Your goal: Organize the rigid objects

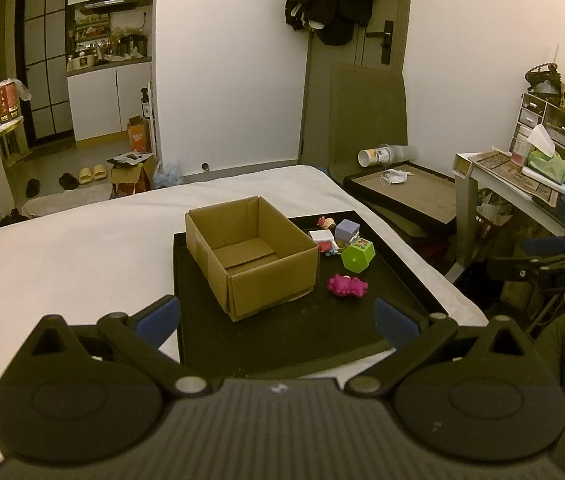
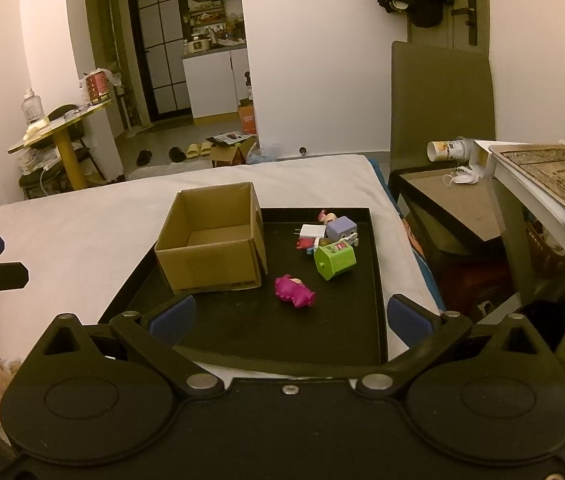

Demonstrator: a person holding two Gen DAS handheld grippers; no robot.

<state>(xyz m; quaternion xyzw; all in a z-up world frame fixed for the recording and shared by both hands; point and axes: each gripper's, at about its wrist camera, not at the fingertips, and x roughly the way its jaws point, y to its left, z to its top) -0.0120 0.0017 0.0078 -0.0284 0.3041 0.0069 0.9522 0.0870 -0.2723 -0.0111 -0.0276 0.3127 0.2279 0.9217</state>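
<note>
An open brown cardboard box (image 2: pixel 212 240), upright with nothing visible inside, sits on the left part of a shallow black tray (image 2: pixel 338 344) that rests on a white bed. To the right of the box, a magenta plastic toy (image 2: pixel 294 291) lies on its side alone on the tray floor, near the box's front corner. Farther back, a lime-green block toy (image 2: pixel 334 260) lies tilted, touching a tight cluster made of a lavender cube (image 2: pixel 341 227), a white boxy piece (image 2: pixel 311 232) and small pink and red figures (image 2: pixel 324 215) by the tray's far right corner
</note>
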